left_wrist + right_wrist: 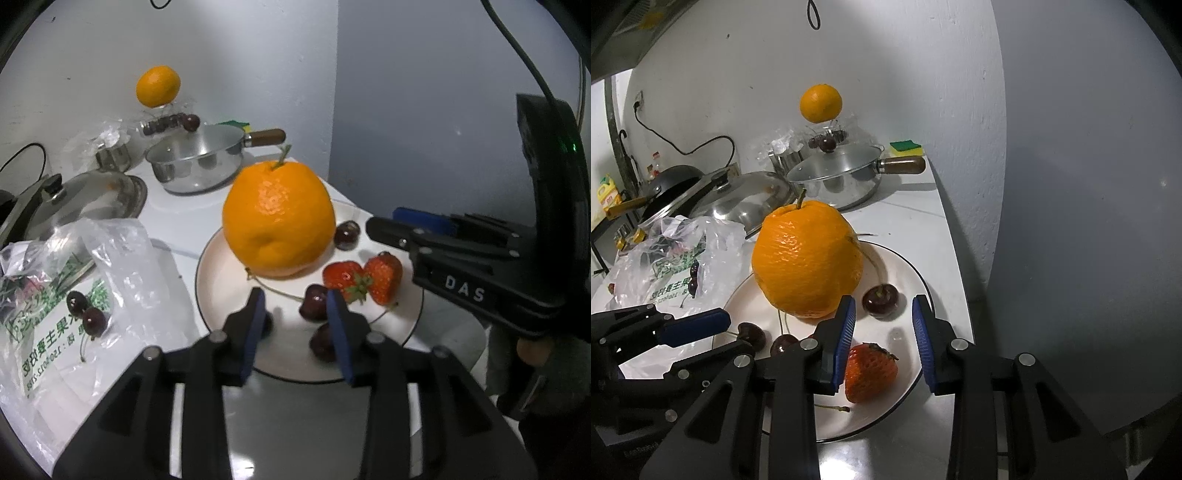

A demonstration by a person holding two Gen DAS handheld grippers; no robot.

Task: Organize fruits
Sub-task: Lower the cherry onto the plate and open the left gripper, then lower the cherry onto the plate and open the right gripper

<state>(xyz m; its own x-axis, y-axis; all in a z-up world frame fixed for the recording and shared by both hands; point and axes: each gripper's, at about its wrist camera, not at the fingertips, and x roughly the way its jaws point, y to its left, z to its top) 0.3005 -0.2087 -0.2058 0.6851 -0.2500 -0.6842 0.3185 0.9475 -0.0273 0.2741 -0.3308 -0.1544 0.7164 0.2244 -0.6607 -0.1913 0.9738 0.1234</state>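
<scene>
A large orange (279,221) (807,258) stands on a white plate (214,295) (905,266) with two strawberries (343,277) (870,373) and three dark cherries (347,234) (881,301). My left gripper (295,295) (727,332) hovers open over the plate's near edge, nothing between its pads; two cherries (314,306) lie beside its right finger. My right gripper (884,301) (384,221) hangs over the plate's right side. Its jaws stand apart, with a strawberry lying on the plate below them, unpinched.
A plastic bag (122,251) (676,258) holding two cherries (85,310) lies left of the plate. Behind are a steel pan (195,166) (838,177), a lid (92,195) (750,199), and a second orange (158,86) (820,102) on a clear container. The counter ends just right of the plate.
</scene>
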